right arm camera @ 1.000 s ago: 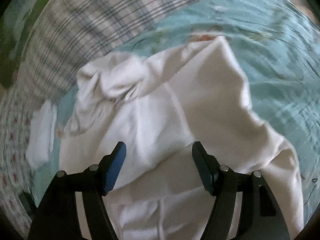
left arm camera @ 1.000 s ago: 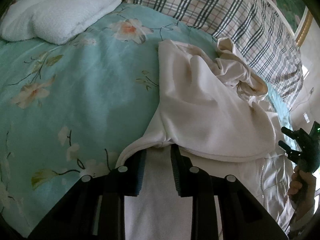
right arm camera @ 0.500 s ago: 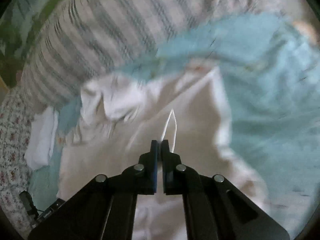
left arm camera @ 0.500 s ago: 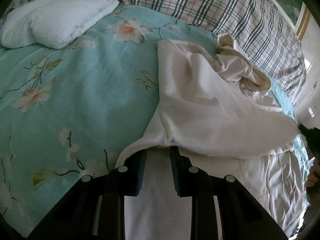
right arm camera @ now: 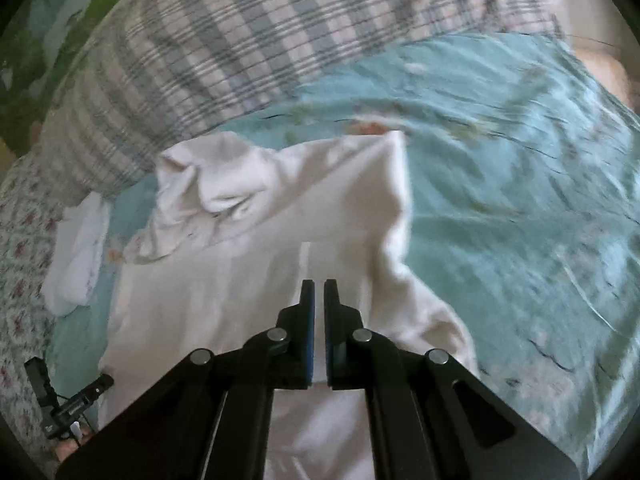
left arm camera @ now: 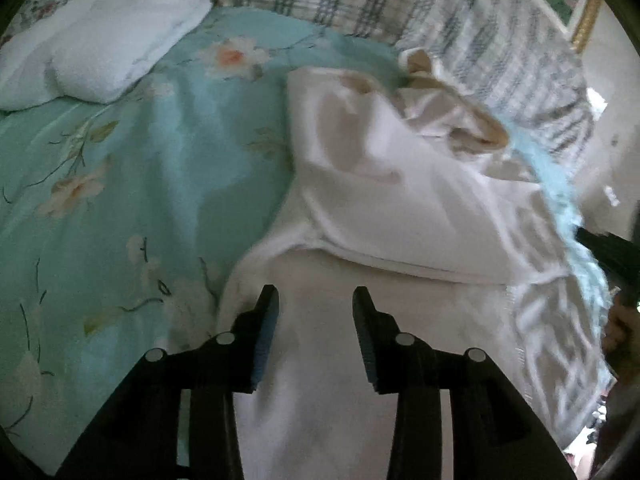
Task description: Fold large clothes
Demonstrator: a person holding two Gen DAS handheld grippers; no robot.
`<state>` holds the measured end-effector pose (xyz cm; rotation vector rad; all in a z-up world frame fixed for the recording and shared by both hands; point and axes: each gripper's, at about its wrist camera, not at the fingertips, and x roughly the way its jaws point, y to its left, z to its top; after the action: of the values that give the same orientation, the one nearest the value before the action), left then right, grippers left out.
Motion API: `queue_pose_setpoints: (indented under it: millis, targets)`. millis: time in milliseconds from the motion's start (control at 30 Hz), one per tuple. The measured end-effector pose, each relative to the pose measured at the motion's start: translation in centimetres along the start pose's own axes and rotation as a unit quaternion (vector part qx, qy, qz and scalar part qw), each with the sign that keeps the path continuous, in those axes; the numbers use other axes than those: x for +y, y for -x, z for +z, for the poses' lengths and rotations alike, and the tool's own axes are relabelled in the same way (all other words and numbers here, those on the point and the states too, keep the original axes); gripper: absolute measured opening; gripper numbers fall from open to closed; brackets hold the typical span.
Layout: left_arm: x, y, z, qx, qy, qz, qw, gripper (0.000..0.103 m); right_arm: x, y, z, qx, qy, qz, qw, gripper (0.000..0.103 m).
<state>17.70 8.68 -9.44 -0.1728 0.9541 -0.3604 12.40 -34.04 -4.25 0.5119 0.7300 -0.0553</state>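
My right hand-held gripper (right arm camera: 319,286) is clenched, its pads almost meeting at the lower middle of the frame. A thin white strip of cloth rises just above the tips, so I judge I have a pinch of the garment (right arm camera: 280,264), though blur keeps me from being sure the fabric sits between the pads. My left hand-held gripper (left arm camera: 315,294) is released, jaws spread wide and hovering over the near hem at the bottom centre of its frame, gripping nothing. I think it is poised there to take a new hold.

The white garment lies on the bed (left arm camera: 132,184), spread from the bottom centre toward the upper right, one panel already laid over the body, with its rumpled cream lining (left arm camera: 460,116) bunched at the far end. That bunch will need smoothing, I judge, before the next fold lies flat.

Beyond it a plaid pillow (right arm camera: 248,40) fills the top of the frame, and a white towel (left arm camera: 100,40) rests at upper left, well apart from the garment.
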Motion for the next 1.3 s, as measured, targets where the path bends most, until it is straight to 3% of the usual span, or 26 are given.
queue_pose_setpoints:
  millis: [200, 300, 467, 667, 800, 933, 1167, 1300]
  targets:
    - [-1.8, 0.2, 4.1, -0.030, 0.006, -0.017, 0.9994, 0.050, 1.4, -6.2, 1.7, 0.060, 0.030, 0.012, 0.998, 0.004]
    - [-2.7, -1.7, 6.8, -0.039, -0.002, -0.009, 0.9992, 0.050, 0.7, -8.0, 0.9, 0.096, 0.044, -0.057, 0.993, 0.004]
    - [-3.2, -6.0, 9.4, -0.021, -0.016, 0.001, 0.9996, 0.050, -1.4, -4.4, -1.5, 0.078, 0.046, -0.085, 0.992, 0.001]
    - [-1.4, -9.2, 9.5, -0.002, -0.019, 0.057, 0.9982, 0.046, -1.5, -2.6, -1.4, 0.082, 0.050, -0.091, 0.991, 0.004]
    - [-1.1, -8.2, 9.7, -0.003, -0.007, 0.052, 0.9986, 0.049, -0.7, -1.3, 0.1, 0.057, 0.033, -0.026, 0.997, 0.007]
    - [-2.4, -6.7, 11.1, -0.013, -0.005, 0.023, 0.9997, 0.054, 1.4, -1.4, 2.5, 0.042, 0.044, 0.023, 0.998, 0.047]
    - [-6.4, -8.1, 17.3, -0.012, -0.013, -0.050, 0.9986, 0.062, 5.1, -4.5, 8.0, 0.028, 0.075, 0.083, 0.993, 0.047]
    - [-8.4, -11.1, 20.3, 0.006, -0.039, -0.060, 0.9974, 0.064, 5.8, -8.2, 11.8, 0.045, 0.081, 0.098, 0.991, 0.047]
